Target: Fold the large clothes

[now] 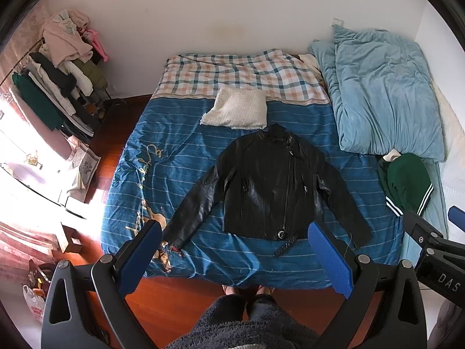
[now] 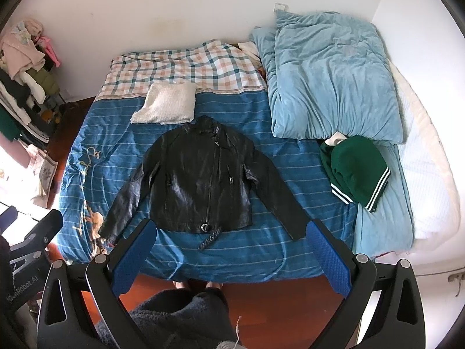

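Note:
A black leather jacket point(image 1: 267, 183) lies flat, front up, sleeves spread, on the blue striped bed cover point(image 1: 186, 151); it also shows in the right wrist view point(image 2: 200, 180). My left gripper point(image 1: 235, 232) is open and empty, held above the bed's near edge, in front of the jacket's hem. My right gripper point(image 2: 232, 232) is open and empty, also above the near edge. A folded white knit garment point(image 1: 237, 109) lies beyond the jacket's collar, and also shows in the right wrist view point(image 2: 167, 104). A green garment with white stripes point(image 2: 356, 168) lies to the right.
A bunched light blue duvet point(image 2: 331, 81) fills the bed's far right. A checked sheet point(image 2: 186, 67) covers the head end. A clothes rack point(image 1: 58, 81) stands at the left wall. The person's legs and feet point(image 1: 247, 293) stand on the wood floor at the bed's foot.

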A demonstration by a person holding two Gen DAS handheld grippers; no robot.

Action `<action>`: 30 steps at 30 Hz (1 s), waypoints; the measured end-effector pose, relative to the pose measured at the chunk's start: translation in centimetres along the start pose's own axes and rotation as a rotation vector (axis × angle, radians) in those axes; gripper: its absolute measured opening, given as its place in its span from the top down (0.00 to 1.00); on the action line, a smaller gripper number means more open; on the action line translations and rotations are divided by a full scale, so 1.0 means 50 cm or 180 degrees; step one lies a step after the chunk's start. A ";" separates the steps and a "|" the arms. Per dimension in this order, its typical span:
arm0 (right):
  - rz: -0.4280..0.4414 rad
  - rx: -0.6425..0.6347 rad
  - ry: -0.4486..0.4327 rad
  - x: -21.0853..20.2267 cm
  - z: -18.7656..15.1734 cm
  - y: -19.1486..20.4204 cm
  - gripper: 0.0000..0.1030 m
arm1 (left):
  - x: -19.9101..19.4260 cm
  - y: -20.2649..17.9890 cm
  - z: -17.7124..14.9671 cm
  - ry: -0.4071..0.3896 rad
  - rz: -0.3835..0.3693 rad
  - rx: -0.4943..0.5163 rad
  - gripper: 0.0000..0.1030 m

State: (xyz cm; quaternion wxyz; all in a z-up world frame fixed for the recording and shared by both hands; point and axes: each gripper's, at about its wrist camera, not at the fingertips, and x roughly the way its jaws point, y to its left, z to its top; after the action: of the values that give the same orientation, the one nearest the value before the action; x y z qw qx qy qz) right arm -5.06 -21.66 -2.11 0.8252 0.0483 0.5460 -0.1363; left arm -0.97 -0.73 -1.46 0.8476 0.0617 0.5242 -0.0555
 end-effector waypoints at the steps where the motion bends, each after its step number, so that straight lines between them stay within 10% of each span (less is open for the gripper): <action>1: 0.0004 0.0003 0.0000 0.000 -0.002 -0.001 0.00 | -0.001 0.000 -0.001 -0.0001 0.0000 0.0003 0.00; 30: 0.0006 -0.0007 0.0013 -0.003 -0.005 -0.001 0.00 | 0.002 -0.016 0.009 -0.0005 0.0003 -0.0007 0.00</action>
State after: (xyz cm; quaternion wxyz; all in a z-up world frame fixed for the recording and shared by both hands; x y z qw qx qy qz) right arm -5.37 -21.61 -2.06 0.8243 0.0483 0.5478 -0.1348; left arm -0.68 -1.57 -1.39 0.8481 0.0610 0.5235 -0.0546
